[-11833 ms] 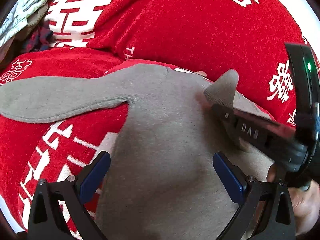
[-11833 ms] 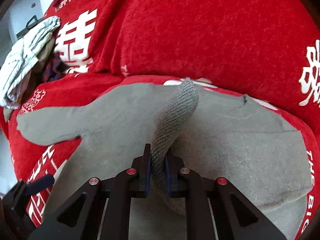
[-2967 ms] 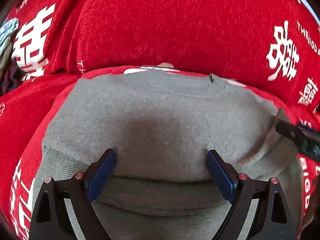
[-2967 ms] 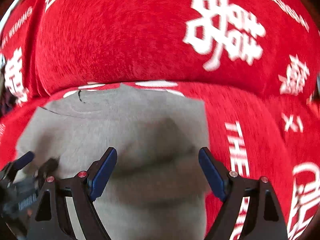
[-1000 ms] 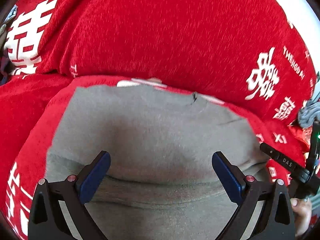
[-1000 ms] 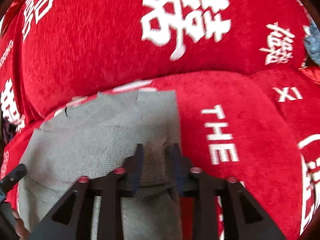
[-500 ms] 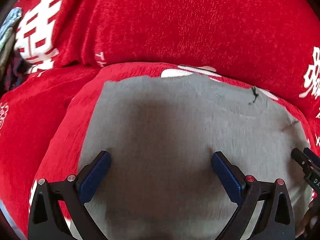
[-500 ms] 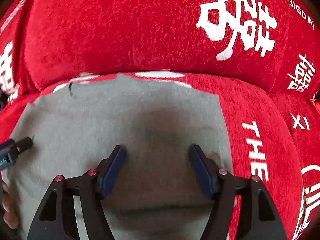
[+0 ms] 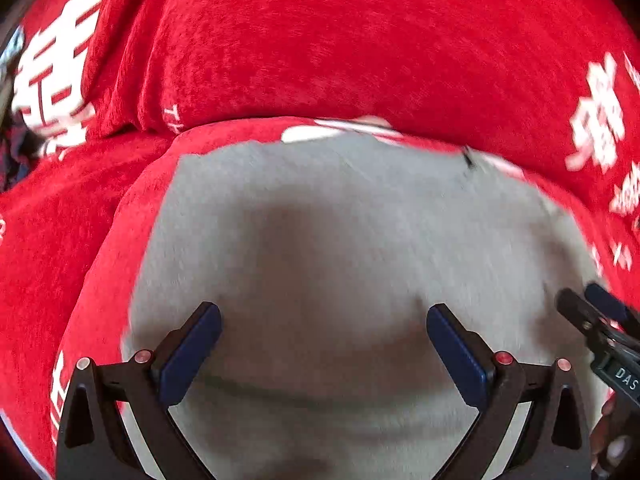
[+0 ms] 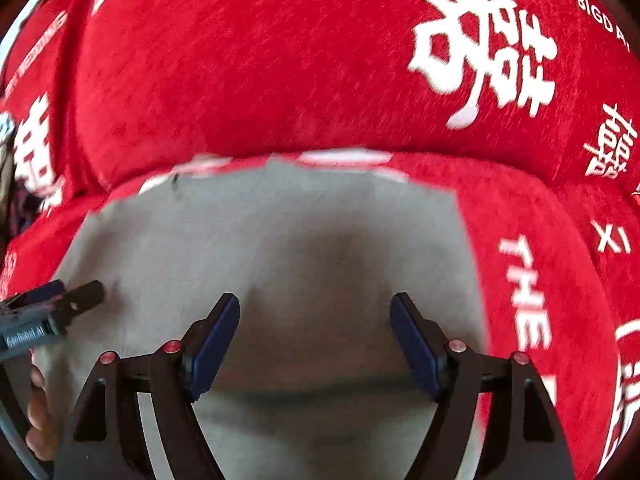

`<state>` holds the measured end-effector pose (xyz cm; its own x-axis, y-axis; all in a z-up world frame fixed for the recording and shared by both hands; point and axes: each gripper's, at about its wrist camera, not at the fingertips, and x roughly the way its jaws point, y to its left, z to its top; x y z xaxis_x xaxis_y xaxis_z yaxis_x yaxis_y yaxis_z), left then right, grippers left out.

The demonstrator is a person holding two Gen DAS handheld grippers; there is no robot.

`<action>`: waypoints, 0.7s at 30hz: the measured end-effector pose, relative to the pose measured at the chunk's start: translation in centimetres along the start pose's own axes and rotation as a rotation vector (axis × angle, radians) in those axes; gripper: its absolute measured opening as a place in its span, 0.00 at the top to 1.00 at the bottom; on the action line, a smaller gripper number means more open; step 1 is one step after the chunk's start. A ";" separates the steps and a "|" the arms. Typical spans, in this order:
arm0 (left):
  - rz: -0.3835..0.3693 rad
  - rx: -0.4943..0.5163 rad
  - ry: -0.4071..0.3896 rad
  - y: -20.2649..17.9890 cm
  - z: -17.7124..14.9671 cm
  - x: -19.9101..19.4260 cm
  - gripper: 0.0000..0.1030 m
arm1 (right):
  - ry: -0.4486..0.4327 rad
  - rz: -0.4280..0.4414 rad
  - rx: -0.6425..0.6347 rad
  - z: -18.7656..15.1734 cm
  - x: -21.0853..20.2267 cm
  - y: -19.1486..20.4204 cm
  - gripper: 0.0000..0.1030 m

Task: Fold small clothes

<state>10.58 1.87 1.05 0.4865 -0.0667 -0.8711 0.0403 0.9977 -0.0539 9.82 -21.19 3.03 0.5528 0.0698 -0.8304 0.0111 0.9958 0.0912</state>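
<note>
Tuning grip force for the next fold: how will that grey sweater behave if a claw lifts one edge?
Probably floppy: the grey sweater lies flat and follows the curve of the red cushion, so a lifted edge should drape. The fuzzy knit looks grippy rather than slippery. Likely light; both the left claw and the right claw are open.

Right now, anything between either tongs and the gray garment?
Nothing visible. Left tongs and right tongs both sit open directly over the gray garment, which lies on the red cover.
</note>
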 end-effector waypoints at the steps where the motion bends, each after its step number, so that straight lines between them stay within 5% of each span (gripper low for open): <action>1: 0.032 0.032 -0.011 -0.6 -0.8 0.1 0.00 | 0.005 -0.006 -0.017 -0.9 0.1 0.5 0.22; 5: 0.050 0.013 -0.010 -0.7 -1.2 -1.3 0.00 | -0.012 -0.103 -0.083 -1.9 -0.4 2.0 0.22; 16: 0.078 0.036 -0.031 -1.0 -6.4 -3.3 0.00 | 0.007 -0.038 -0.028 -6.7 -2.6 2.2 0.20; 21: 0.050 0.021 -0.085 -0.4 -9.2 -4.3 0.00 | -0.061 -0.068 -0.087 -9.5 -4.2 3.2 0.18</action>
<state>0.46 1.82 0.32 0.5610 -0.0183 -0.8276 0.0323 0.9995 -0.0002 -0.39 -17.78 1.57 0.6028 0.0008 -0.7979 -0.0208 0.9997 -0.0147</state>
